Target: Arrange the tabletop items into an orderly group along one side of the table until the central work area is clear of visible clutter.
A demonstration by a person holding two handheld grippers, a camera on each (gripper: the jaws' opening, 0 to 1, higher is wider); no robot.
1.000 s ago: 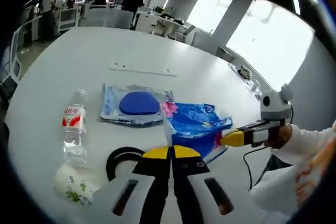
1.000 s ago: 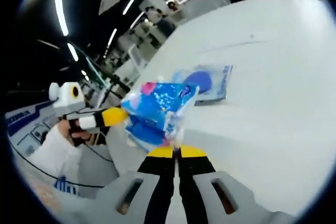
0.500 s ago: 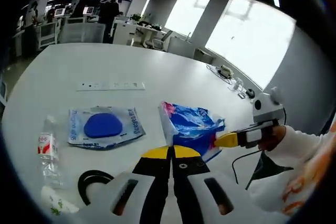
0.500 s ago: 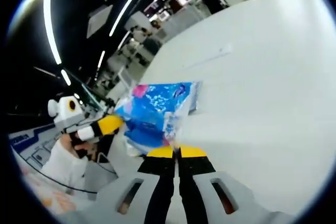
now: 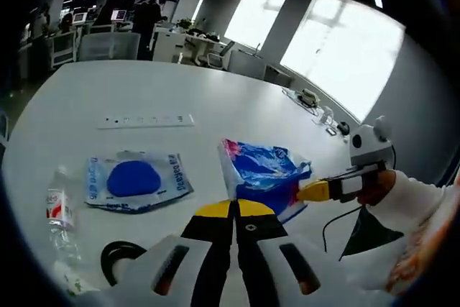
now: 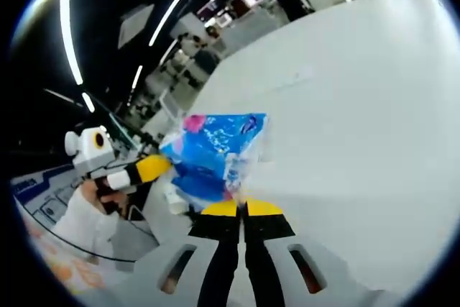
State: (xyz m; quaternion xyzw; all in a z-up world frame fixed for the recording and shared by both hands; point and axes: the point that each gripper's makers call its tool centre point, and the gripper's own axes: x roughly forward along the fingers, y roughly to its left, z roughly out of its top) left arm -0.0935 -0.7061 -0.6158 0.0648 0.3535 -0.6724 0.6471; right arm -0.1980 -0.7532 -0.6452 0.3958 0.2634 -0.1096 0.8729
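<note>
Left gripper (image 5: 236, 208) jaws pressed together, pinching the near edge of the blue plastic bag (image 5: 262, 174), lifted off the white table (image 5: 180, 91). Right gripper (image 6: 242, 206) also pinching the same bag (image 6: 212, 156), opposite corner; it enters the left gripper view from the right (image 5: 316, 190). On the table left of the bag: flat packet with blue disc (image 5: 134, 180), water bottle (image 5: 59, 213), black ring (image 5: 118, 257), power strip (image 5: 146, 120) farther back

In the left gripper view, the crinkled bag (image 5: 264, 175) hangs above the worktop (image 5: 215, 98) between both tools, the left tool (image 5: 235, 208) under it, the right tool (image 5: 310, 191) at its right edge. Left of it lies a flat pouch (image 5: 133, 180); further left, a bottle (image 5: 59, 213) (lying down). A power strip (image 5: 146, 120) lies behind the pouch, a ring (image 5: 123, 256) before it.
</note>
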